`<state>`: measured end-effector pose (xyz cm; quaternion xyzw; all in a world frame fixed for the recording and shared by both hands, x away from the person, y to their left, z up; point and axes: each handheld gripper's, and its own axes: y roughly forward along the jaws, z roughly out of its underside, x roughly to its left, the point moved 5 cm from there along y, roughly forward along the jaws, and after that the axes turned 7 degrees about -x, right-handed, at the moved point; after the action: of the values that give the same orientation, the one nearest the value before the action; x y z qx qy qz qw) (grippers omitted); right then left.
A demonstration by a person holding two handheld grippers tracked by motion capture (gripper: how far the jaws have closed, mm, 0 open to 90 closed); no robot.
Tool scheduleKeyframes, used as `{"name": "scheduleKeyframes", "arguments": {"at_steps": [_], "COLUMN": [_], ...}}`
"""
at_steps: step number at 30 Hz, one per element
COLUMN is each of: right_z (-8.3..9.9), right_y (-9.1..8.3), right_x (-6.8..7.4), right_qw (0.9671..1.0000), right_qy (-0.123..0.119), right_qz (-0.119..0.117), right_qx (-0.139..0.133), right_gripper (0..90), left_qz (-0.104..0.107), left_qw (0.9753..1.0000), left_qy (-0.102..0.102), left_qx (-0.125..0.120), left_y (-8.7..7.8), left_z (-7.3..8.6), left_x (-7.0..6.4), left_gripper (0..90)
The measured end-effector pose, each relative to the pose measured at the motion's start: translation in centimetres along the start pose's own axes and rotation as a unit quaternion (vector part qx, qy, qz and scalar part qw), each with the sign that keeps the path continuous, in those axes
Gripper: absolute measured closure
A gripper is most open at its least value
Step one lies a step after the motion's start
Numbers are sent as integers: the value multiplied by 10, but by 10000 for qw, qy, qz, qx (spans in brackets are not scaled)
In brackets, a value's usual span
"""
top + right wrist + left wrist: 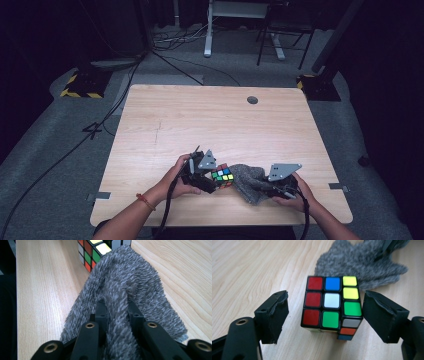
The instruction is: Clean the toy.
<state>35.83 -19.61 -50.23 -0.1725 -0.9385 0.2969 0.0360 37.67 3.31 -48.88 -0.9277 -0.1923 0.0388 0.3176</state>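
On the pale wooden bench (210,120), the left tool (325,315) stood with jaws spread wide either side of the multicoloured plastic puzzle cube (332,305), apparently not touching it. The left hand (176,180) angled inward from the near edge. The right tool (117,312) was clamped on the grey fuzzy cloth (125,285), which lay against the cube; the right hand (295,195) sat low behind it.
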Motion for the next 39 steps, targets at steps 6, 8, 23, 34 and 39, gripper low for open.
{"name": "scheduleKeyframes", "arguments": {"at_steps": [6,8,23,34,39], "right_z": [0,0,0,1,-2], "right_y": [0,0,2,2,-2], "right_x": [0,1,1,1,1], "right_qw": [10000,10000,10000,10000,9999], "right_qy": [-5,-15,-64,-61,-70], "right_qz": [-43,-43,-58,-11,0], "right_qx": [-12,0,33,49,-86], "right_gripper": [758,757,753,748,749], "left_qz": [149,121,7,-4,139], "left_qw": [9998,9996,9986,9990,9994], "left_qy": [-133,-186,-369,-282,-169], "left_qx": [-21,-171,-371,-357,-260], "left_y": [2,-3,-8,-8,-14], "left_z": [5,1,-2,5,9], "left_x": [1,3,17,16,14], "left_gripper": [274,275,258,281,188]}}
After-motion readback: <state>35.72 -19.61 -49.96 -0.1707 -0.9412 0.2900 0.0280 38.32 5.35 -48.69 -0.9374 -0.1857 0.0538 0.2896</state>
